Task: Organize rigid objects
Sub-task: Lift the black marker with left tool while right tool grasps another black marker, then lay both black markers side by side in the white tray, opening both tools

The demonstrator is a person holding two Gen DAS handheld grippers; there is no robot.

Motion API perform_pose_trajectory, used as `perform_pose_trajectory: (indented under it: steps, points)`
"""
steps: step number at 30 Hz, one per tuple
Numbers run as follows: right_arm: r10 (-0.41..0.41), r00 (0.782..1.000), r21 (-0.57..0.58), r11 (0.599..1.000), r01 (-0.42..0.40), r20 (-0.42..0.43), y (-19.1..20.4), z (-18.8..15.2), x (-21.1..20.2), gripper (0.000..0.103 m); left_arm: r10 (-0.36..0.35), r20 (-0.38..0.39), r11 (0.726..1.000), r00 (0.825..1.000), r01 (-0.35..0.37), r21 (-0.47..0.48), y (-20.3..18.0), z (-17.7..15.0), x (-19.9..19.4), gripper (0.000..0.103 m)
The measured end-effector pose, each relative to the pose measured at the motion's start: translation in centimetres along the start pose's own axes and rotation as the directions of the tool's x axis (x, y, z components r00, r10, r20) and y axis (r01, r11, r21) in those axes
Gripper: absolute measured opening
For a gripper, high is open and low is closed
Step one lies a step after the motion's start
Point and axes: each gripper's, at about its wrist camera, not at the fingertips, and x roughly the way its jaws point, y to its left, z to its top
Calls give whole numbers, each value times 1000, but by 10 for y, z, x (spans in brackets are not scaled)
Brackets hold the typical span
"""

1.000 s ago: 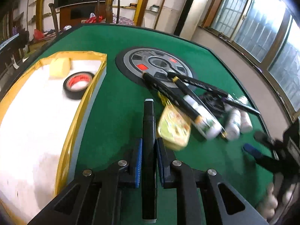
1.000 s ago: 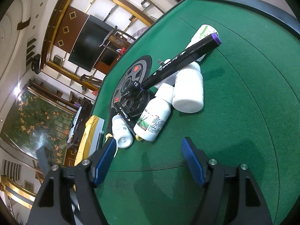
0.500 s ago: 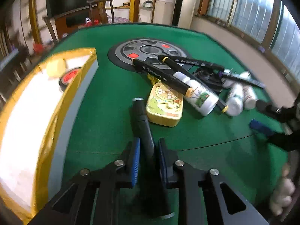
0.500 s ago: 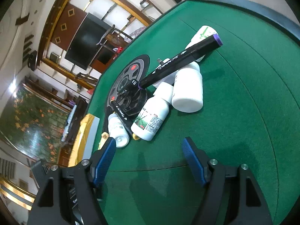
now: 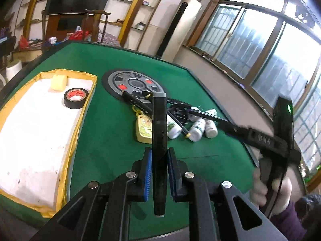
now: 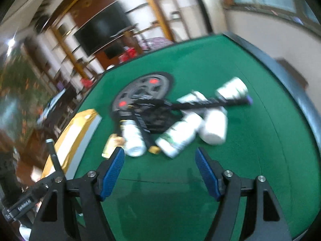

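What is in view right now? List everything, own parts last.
table: one, green felt, under everything
tray: one, white with a yellow rim, left side of the table
sponge block: one, pale yellow, far end of the tray
tape roll: one, black with a red core, in the tray beside the sponge block
disc: one, grey and black with red patches, table centre
loose markers: at least three, black, crossed over the pile by the disc
bottles: about five, white, lying in the pile
case: one, yellow, at the pile's left edge
held marker: one, black, gripped
left gripper: shut on the held marker
right gripper: open, empty
right hand: holding the right gripper
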Motion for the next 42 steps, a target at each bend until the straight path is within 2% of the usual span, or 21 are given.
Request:
perform_pose_trajectory:
  steps: [4,5,6,8,13,18,20,23,27,28,30,32,36,39,42]
  points:
    - [67,994,-83,994,-74,-84,44,31,25,72,-40,21,999,999,41,-30,9,-2,-15,14]
    - [67,992,-107,991,-78,-103,55,38,35,67,-50,30,998,998,52,-38,13,-2,-19,14]
    - [65,991,-130,988,-80,-116,64,41,43,59,-57,38,997,998,58,-42,16,-3,-24,14]
    - [51,986,-186,979,-81,-162,84,49,69,51,-74,64,996,995,78,-51,26,-3,-36,14]
    - [-5,962,-282,957,-75,-274,123,55,130,42,-81,96,993,992,88,-73,54,-4,-55,14]
    - [-96,944,-348,937,-21,-315,136,51,172,42,-77,113,992,991,88,-94,78,-2,-66,14]
    - [-136,947,-378,926,16,-292,138,52,181,41,-71,123,991,990,84,-105,86,-2,-70,14]
    - [-172,937,-386,921,44,-303,135,53,191,39,-74,127,986,989,91,-138,97,-2,-72,14]
    - [-226,922,-413,907,82,-314,132,50,202,16,-55,131,984,990,75,-159,101,-4,-73,14]
    - [-229,924,-409,908,90,-306,130,51,201,16,-53,131,985,990,73,-159,101,-5,-73,14]
    - [-208,933,-371,924,89,-294,123,55,194,15,-49,132,985,990,69,-158,99,-6,-75,14]
    - [-146,950,-302,952,59,-275,116,61,178,15,-36,137,988,990,56,-145,97,-5,-80,14]
    - [-27,969,-202,979,-24,-245,111,70,141,16,-10,137,990,990,29,-137,100,8,-89,14]
    - [75,967,-157,981,-116,-243,123,69,115,16,58,116,993,992,-46,-110,109,28,-90,14]
    - [181,945,-125,967,-222,-271,145,62,106,16,112,81,990,990,-104,-94,125,49,-81,14]
